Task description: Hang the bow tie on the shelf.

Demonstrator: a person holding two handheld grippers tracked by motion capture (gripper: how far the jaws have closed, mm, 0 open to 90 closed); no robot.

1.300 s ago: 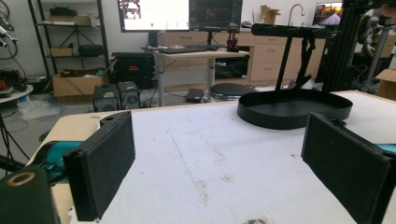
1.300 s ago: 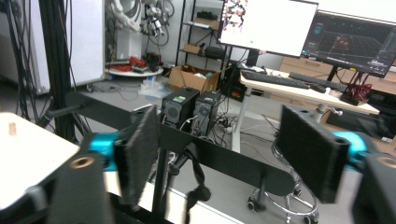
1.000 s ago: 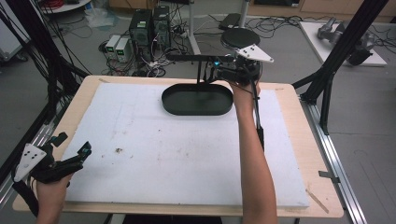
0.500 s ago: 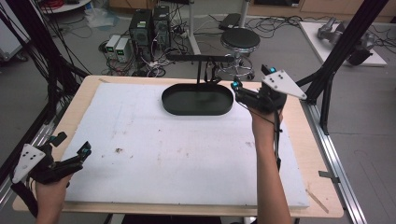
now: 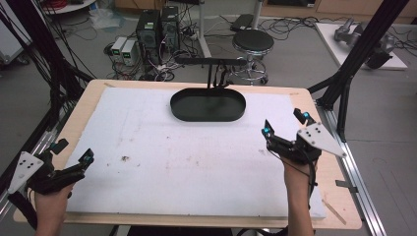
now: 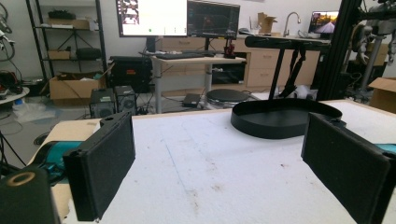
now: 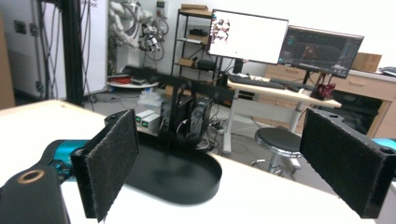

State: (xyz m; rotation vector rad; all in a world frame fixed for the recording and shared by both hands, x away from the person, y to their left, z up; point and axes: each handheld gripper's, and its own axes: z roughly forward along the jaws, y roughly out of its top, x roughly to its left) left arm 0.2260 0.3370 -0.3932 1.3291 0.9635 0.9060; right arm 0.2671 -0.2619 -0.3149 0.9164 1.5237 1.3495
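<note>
High view: white foam-topped wooden table bare; black oval metal tray with stand sits far centre, empty. My left gripper, right gripper parked at near corners, jaws wide, nothing held, likely awaiting work.

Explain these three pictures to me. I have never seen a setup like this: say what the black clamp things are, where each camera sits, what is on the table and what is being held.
No robot here: a person holds a two-jaw tool in each hand. The high view looks down from above the person's side. In it, the left gripper sits at the near left of the table and the right gripper at the near right, each hand under it.

The other two pictures come from cameras riding on the tools, looking out between their own black padded jaws, which stand wide apart with nothing between them.

The table carries a white foam board, lightly stained. On its far side sits an empty black oval tray with a black stand rising behind it. Nothing is held.
</note>
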